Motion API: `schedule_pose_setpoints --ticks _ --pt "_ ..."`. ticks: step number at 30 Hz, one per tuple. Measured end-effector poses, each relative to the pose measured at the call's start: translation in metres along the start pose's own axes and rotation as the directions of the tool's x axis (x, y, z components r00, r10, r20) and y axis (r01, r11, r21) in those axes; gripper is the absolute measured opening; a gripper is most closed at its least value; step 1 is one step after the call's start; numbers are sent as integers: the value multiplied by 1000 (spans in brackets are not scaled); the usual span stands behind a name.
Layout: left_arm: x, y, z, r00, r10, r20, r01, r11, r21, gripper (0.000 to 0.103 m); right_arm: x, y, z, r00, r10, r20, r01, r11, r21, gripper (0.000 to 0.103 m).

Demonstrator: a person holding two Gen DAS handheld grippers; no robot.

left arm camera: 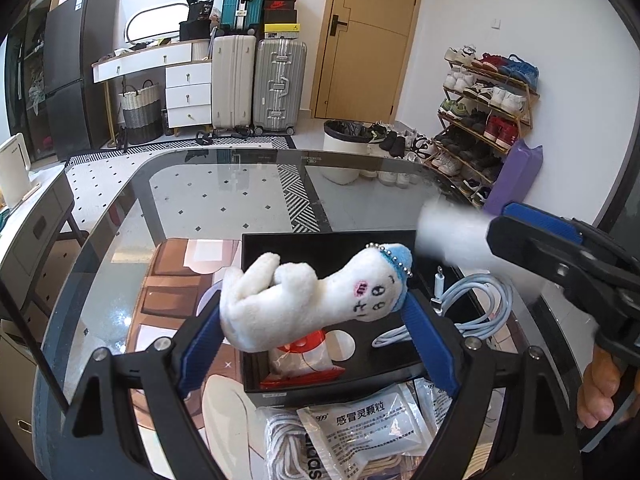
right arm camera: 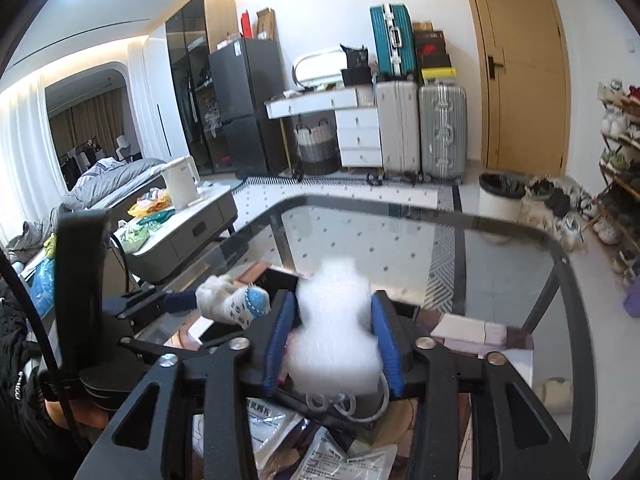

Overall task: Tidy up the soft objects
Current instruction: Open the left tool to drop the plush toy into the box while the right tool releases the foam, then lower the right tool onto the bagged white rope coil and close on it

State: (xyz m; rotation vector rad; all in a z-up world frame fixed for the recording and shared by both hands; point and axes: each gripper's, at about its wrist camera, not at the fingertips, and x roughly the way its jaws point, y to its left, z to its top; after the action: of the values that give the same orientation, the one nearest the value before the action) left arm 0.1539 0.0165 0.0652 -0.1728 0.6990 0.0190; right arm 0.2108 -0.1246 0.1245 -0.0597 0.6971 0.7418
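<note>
A white plush toy (left arm camera: 296, 304) with a blue cap and a bead chain lies crosswise between the blue pads of my left gripper (left arm camera: 316, 308), which is shut on it above a black box (left arm camera: 280, 242). The right wrist view shows the same toy (right arm camera: 232, 300) at the left. My right gripper (right arm camera: 334, 298) has a white fluffy thing (right arm camera: 336, 320) between its blue pads. That thing is blurred, and the jaws stand slightly apart around it. In the left wrist view the right gripper (left arm camera: 494, 226) comes in from the right, with the fluffy thing (left arm camera: 448, 232) sticking out over the box.
The box stands on a glass table (left arm camera: 224, 184) and holds a pale blue cable (left arm camera: 472, 308) and a red-and-white packet (left arm camera: 304, 352). White sachets (left arm camera: 360, 428) and a cord bundle (left arm camera: 280, 440) lie in front. A hand (left arm camera: 598, 392) grips the right tool. Beyond the table stand a bin (left arm camera: 344, 148) and a shoe rack (left arm camera: 484, 112).
</note>
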Motion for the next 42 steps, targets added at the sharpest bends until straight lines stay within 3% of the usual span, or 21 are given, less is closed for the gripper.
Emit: schedule_pose_setpoints --ticks 1,6,8,17,42 --pt "1 0 0 1000 1 -4 -1 1000 3 87 0 0 1 1000 1 -1 -1 1000 -4 61" --pt "0 -3 -3 1000 15 -4 -15 999 28 96 -5 -7 -1 1000 -26 2 26 1000 1 68" --pt "-2 -3 -4 1000 24 0 -24 999 34 103 -8 -9 -3 1000 -27 3 27 1000 8 80" --pt "-16 1 -9 999 36 16 -37 998 48 103 -23 -17 -28 999 -36 -14 36 999 18 100" --pt "-46 6 -51 999 34 11 -35 996 84 103 -32 3 -105 990 -18 -136 19 1000 7 102"
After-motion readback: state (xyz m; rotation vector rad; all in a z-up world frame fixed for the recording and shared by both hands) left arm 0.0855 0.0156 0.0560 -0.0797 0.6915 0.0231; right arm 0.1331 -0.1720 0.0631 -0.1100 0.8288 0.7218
